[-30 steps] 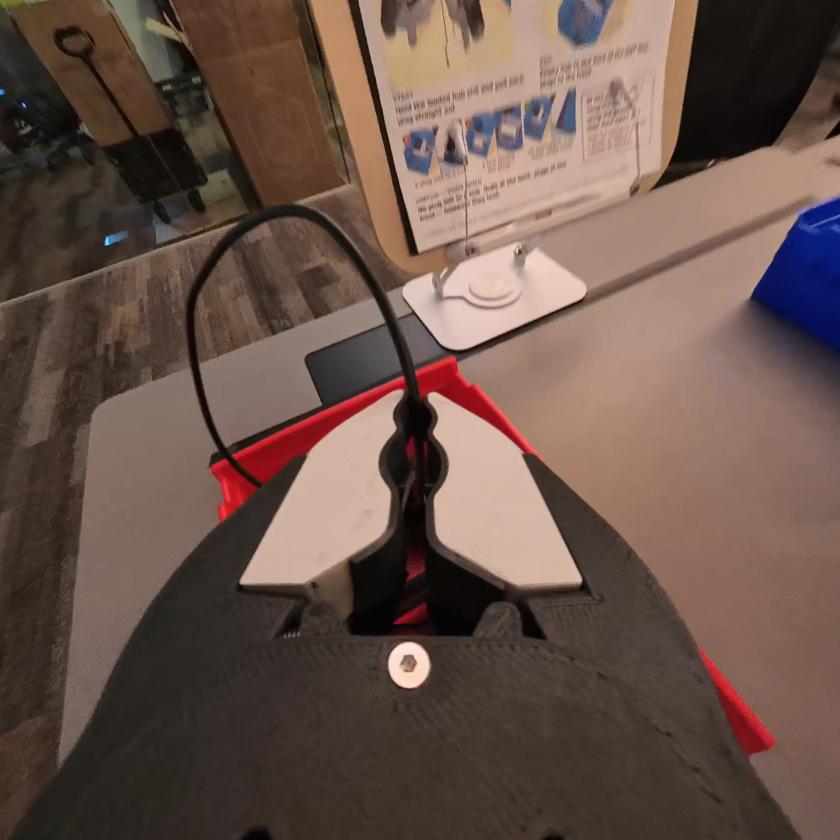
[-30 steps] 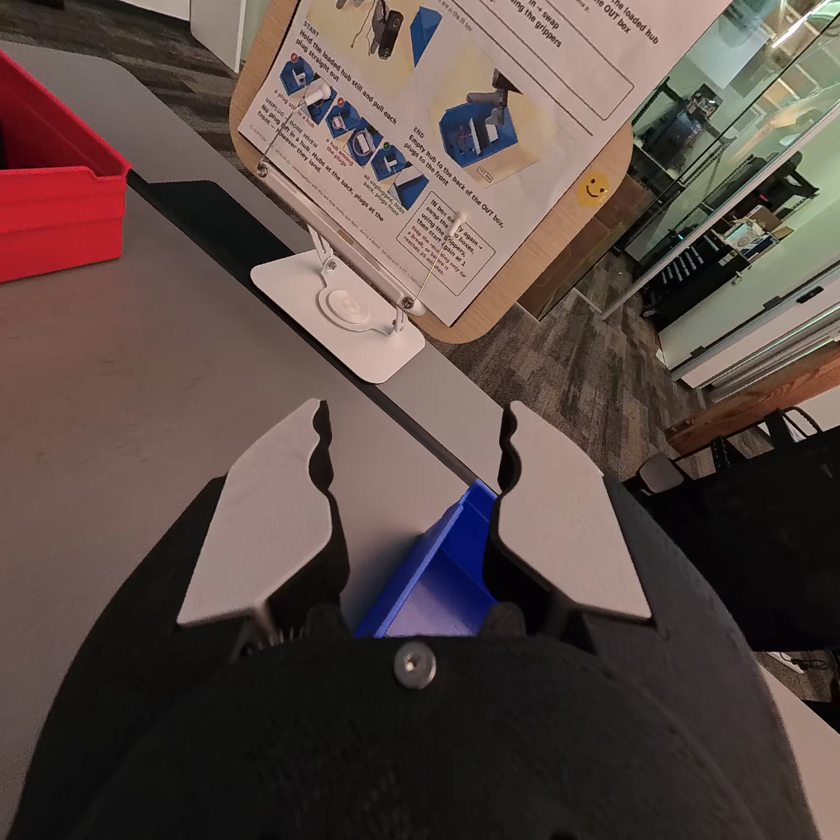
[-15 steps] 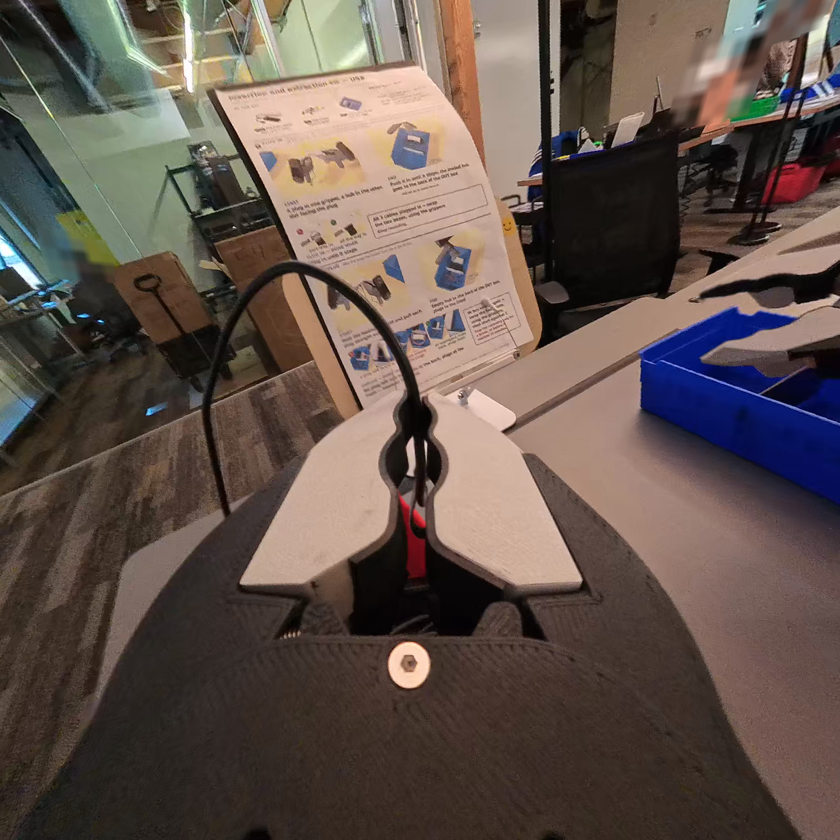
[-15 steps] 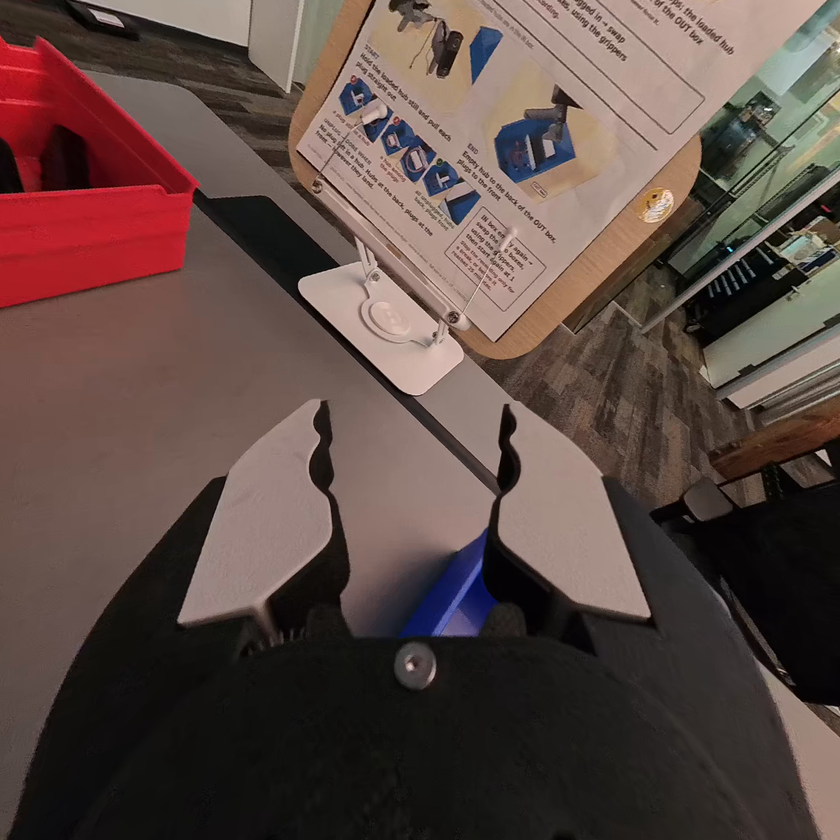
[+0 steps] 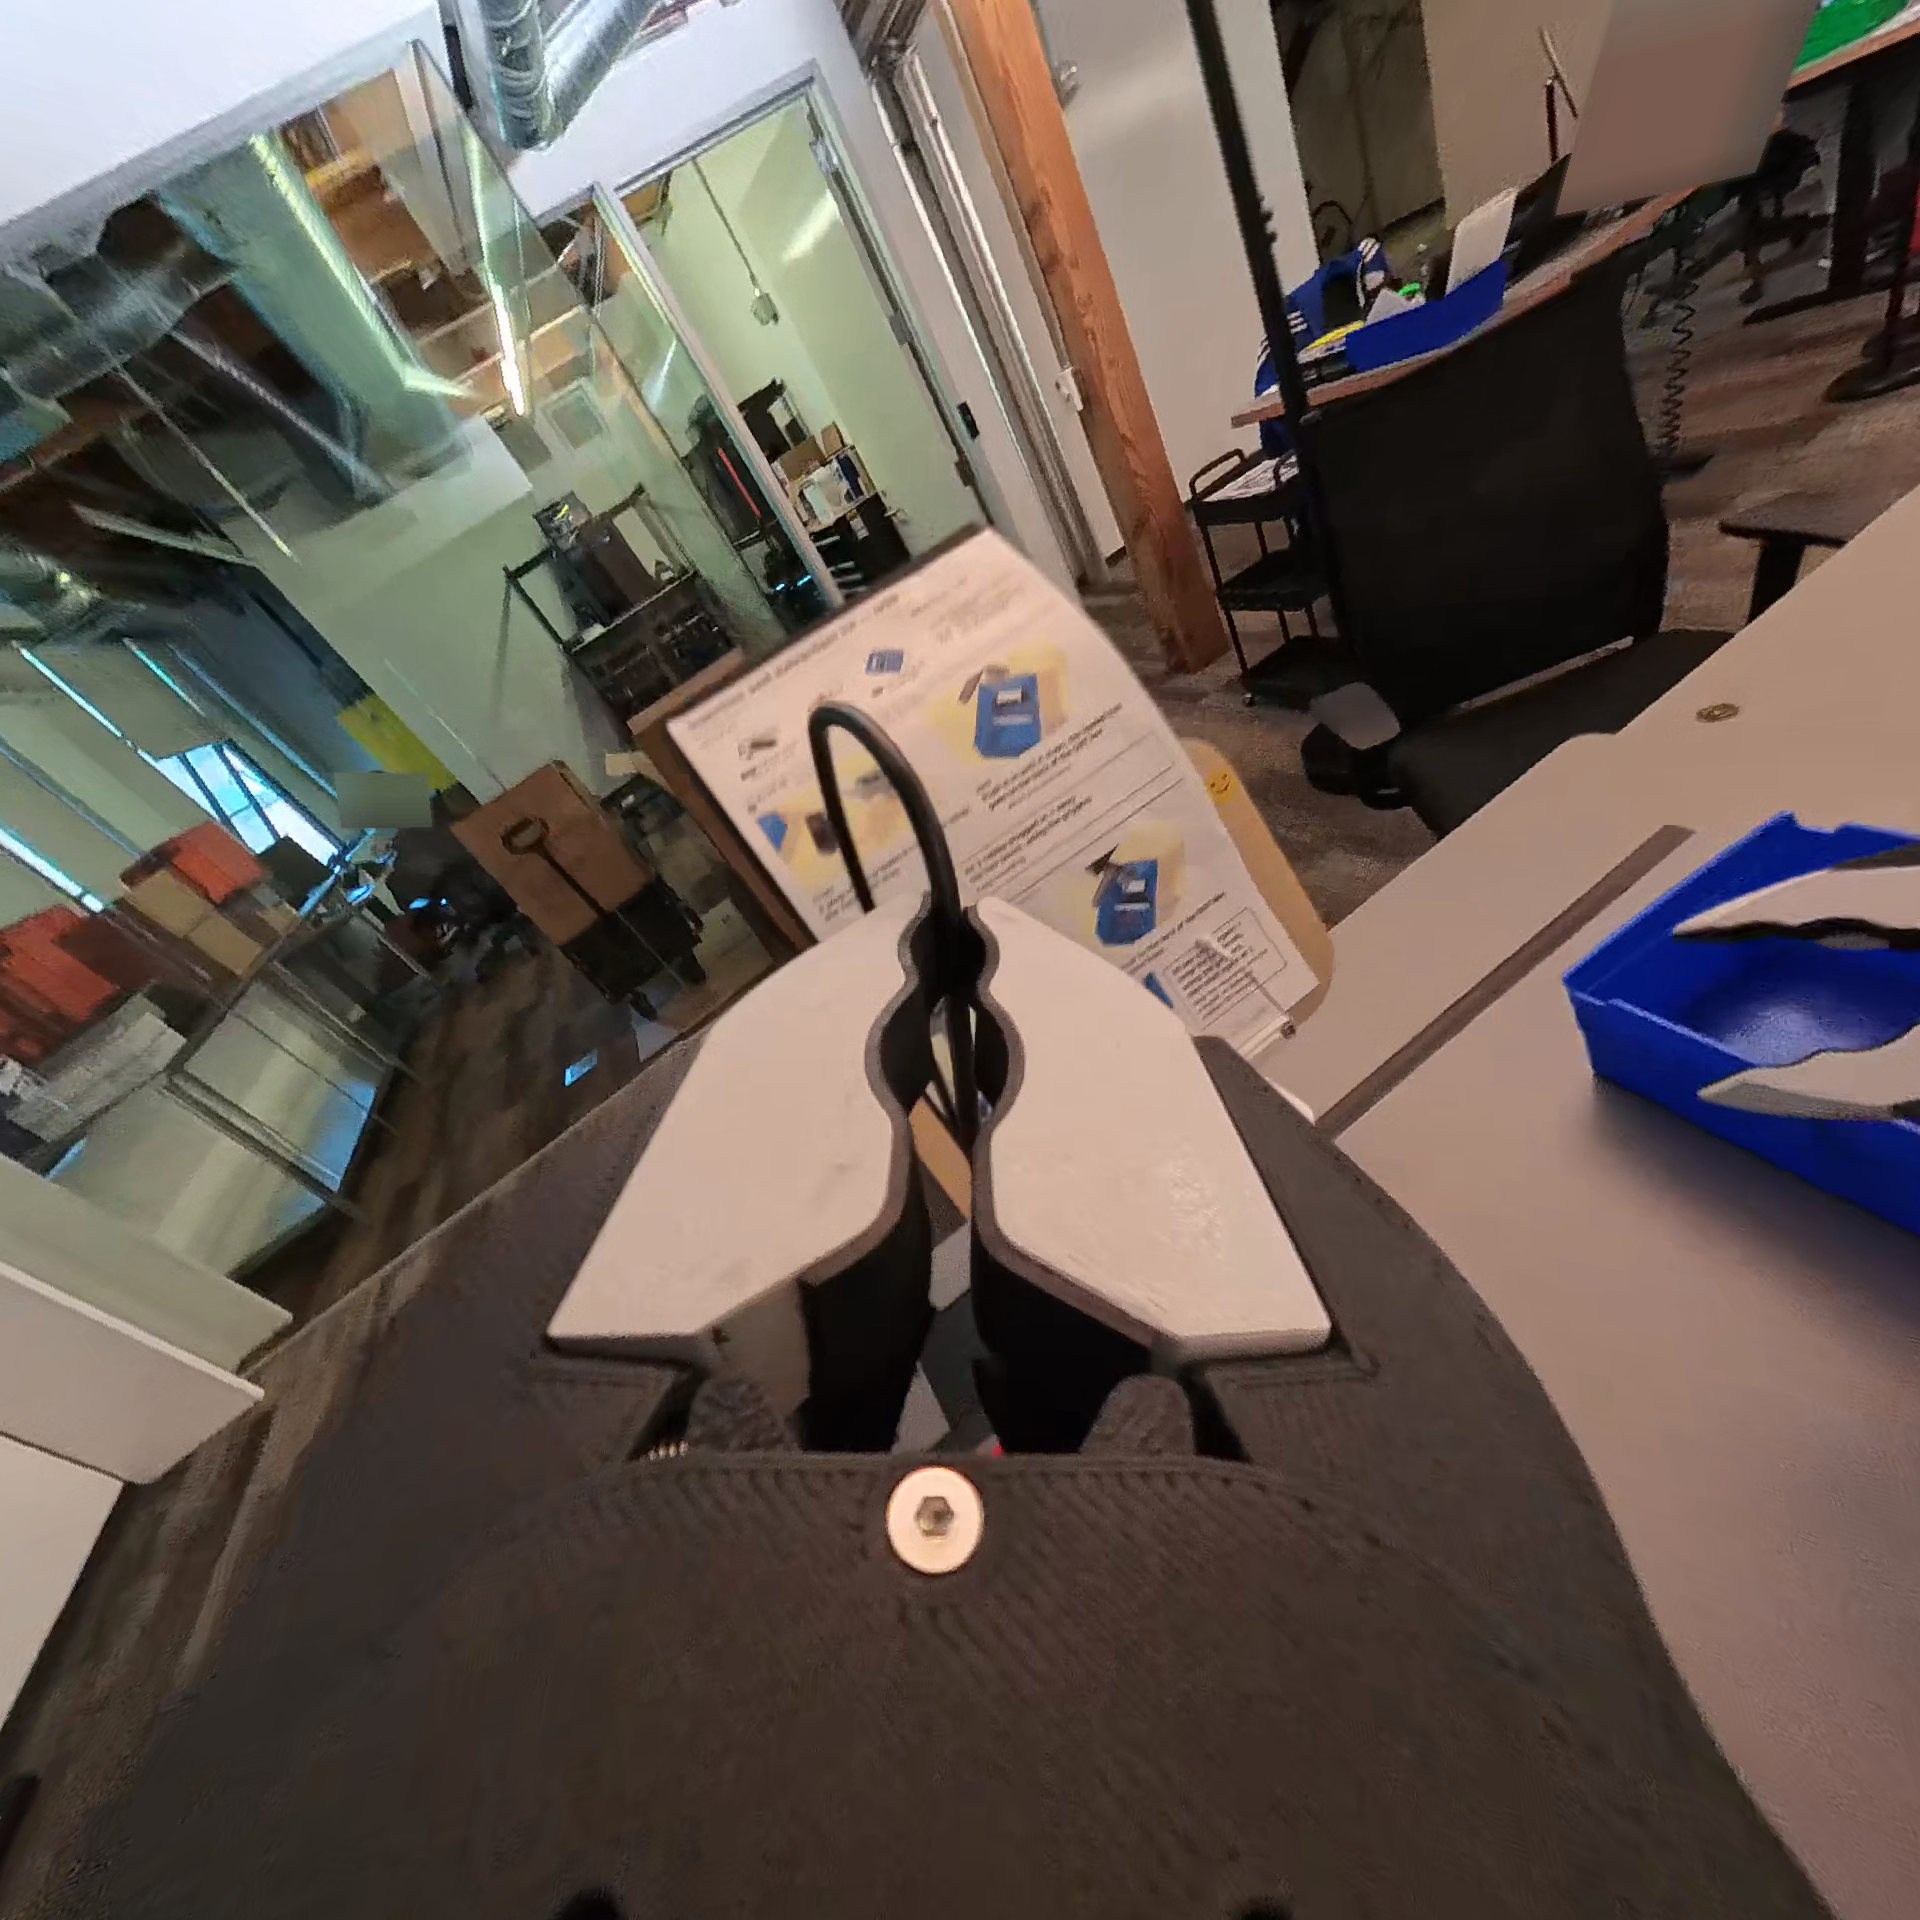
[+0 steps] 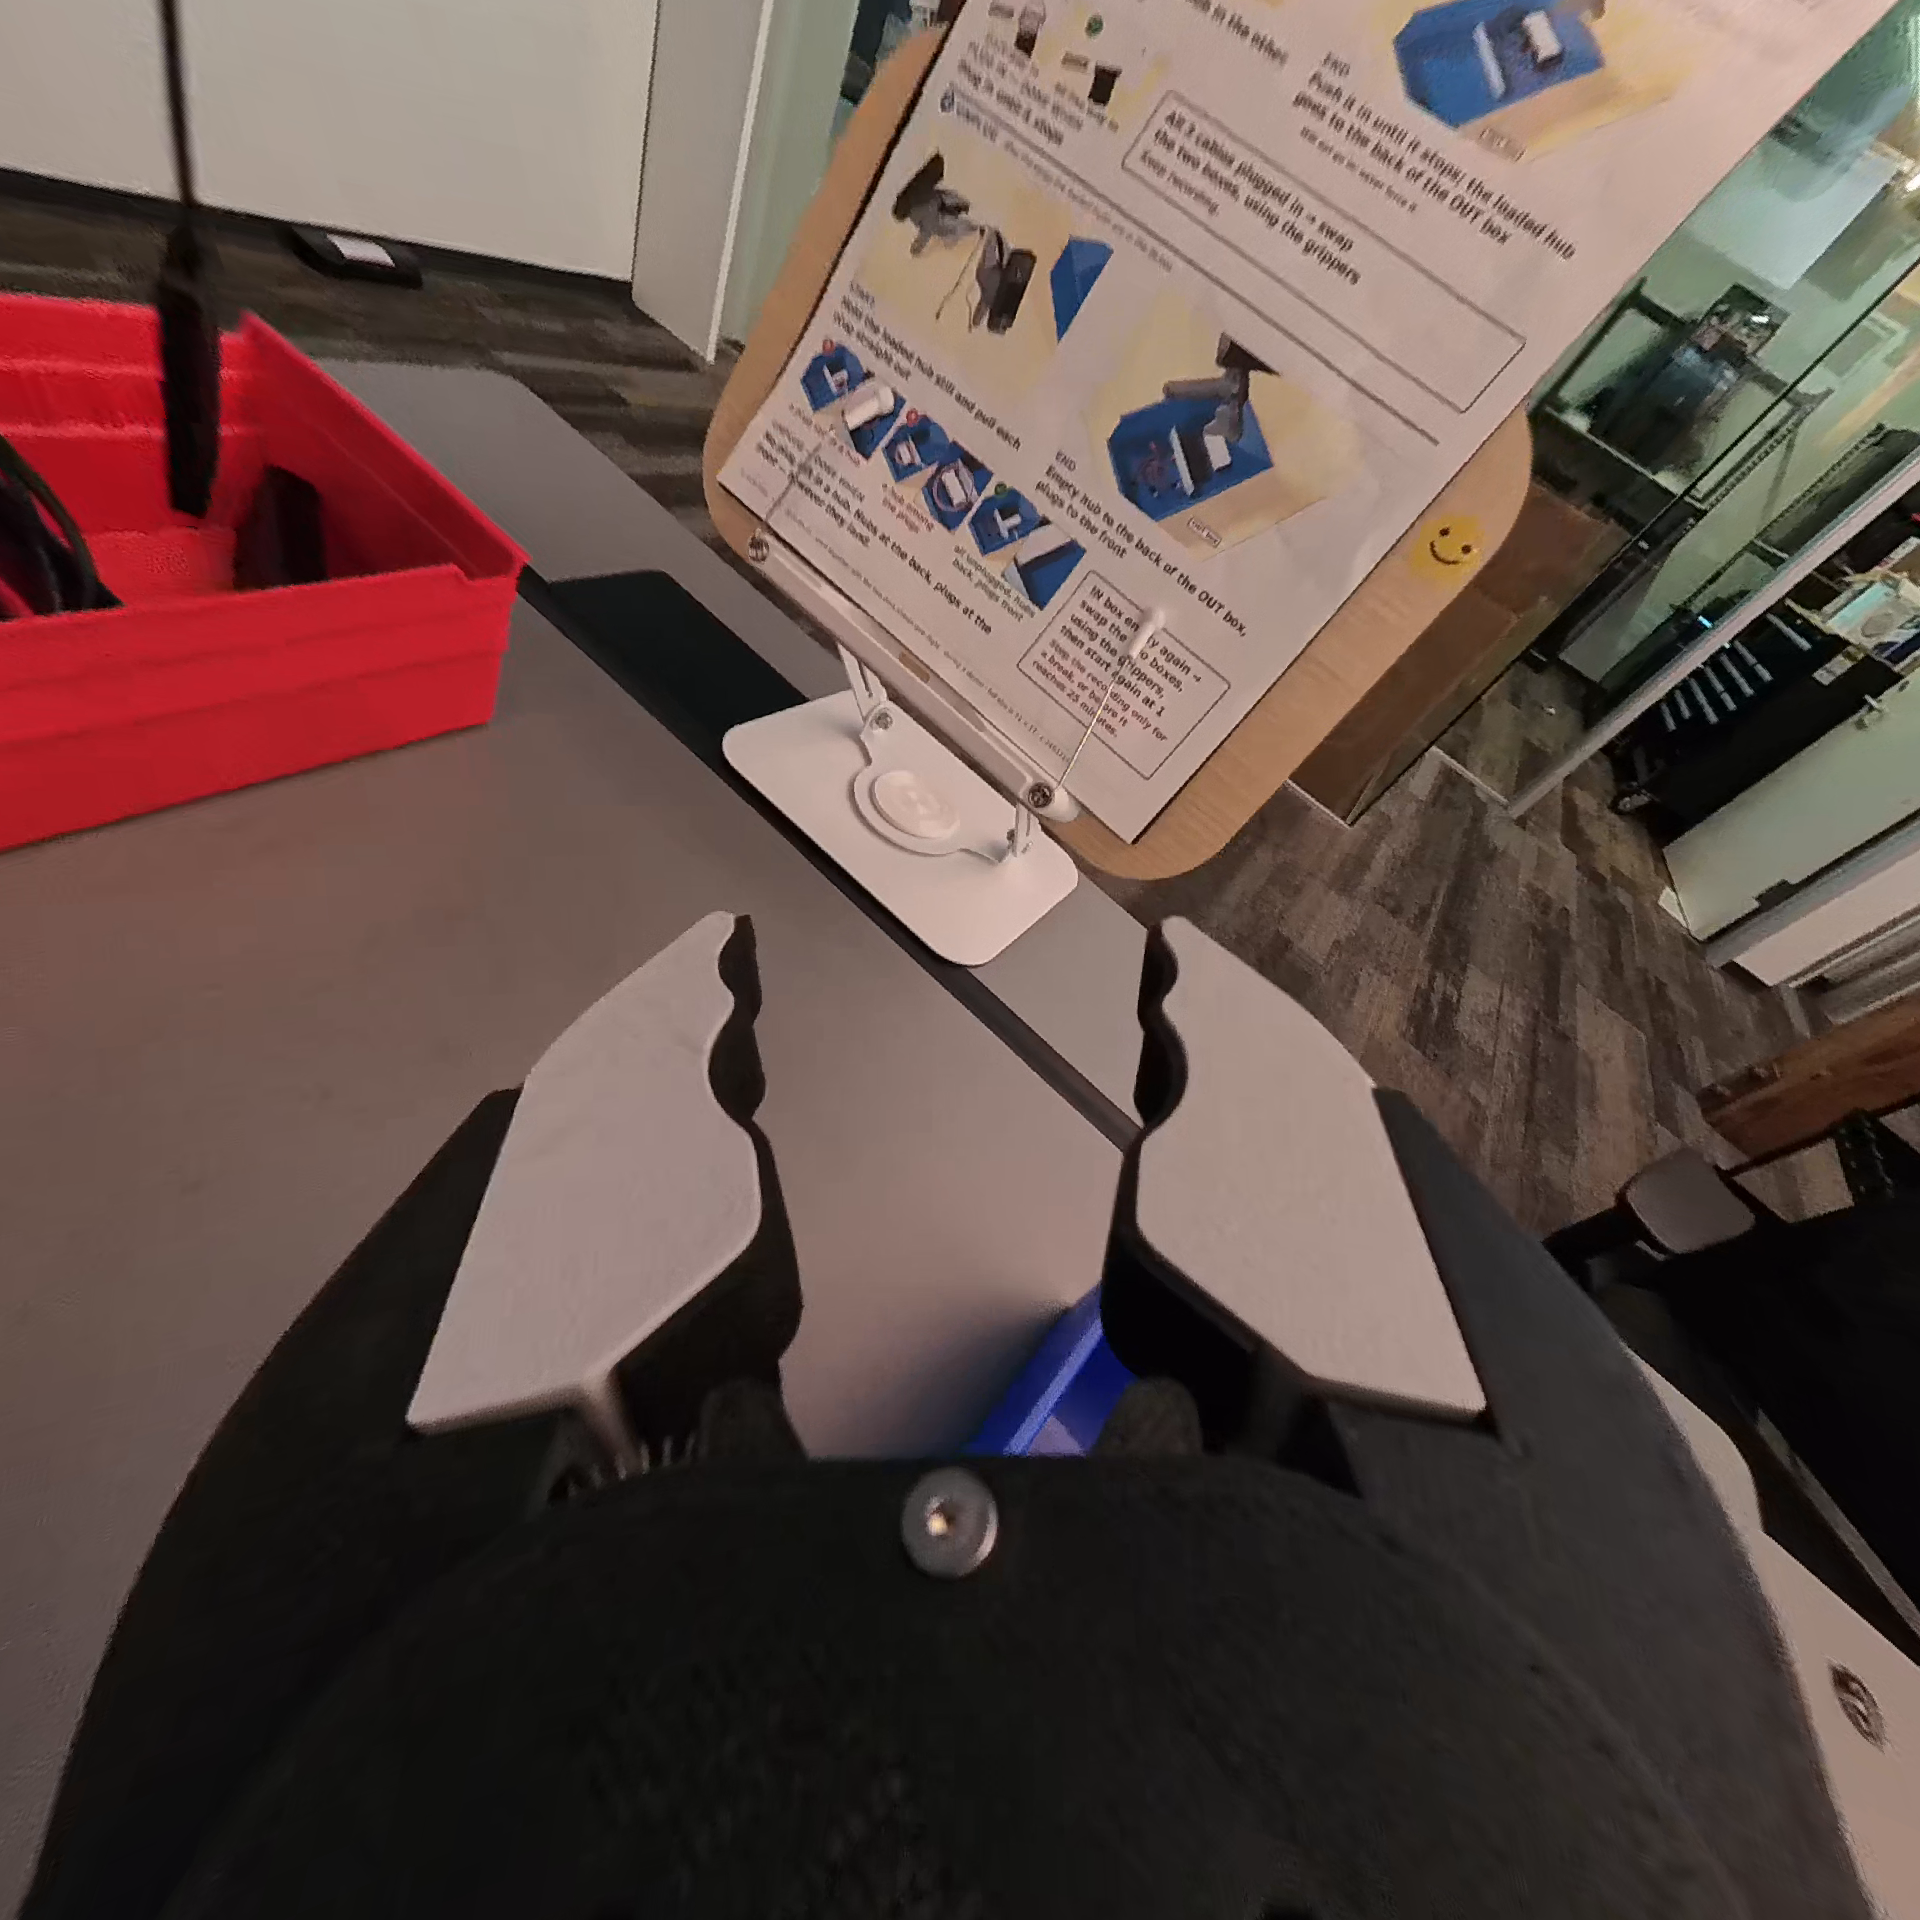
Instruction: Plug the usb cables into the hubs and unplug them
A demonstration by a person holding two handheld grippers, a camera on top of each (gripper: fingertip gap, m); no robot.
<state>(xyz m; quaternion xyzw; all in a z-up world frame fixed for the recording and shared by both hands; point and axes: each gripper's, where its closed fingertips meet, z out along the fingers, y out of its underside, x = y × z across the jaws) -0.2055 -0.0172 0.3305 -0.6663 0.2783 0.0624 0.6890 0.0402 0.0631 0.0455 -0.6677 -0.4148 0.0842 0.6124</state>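
My left gripper (image 5: 951, 935) is shut on a thin black USB cable (image 5: 873, 790), which loops up above the fingertips. In the right wrist view the cable's black plug (image 6: 192, 416) hangs over the red bin (image 6: 312, 665), which holds a dark block (image 6: 281, 530) and more black cables (image 6: 31, 540). My right gripper (image 6: 940, 956) is open and empty, above the near corner of the blue bin (image 6: 1060, 1392). In the left wrist view the right gripper's fingers (image 5: 1818, 904) show over the blue bin (image 5: 1714, 1049), whose visible floor is bare.
An instruction sheet on a wooden board (image 6: 1143, 416) stands on a white base (image 6: 904, 821) at the grey table's (image 6: 312, 1039) far edge. A black chair (image 5: 1507, 623) stands beyond the table. Across from one pair of fingers to the other is roughly 40 cm.
My left gripper has risen and tilted up with the cable, so the red bin has left its view. My right gripper stayed open and shifted, showing more of the red bin.
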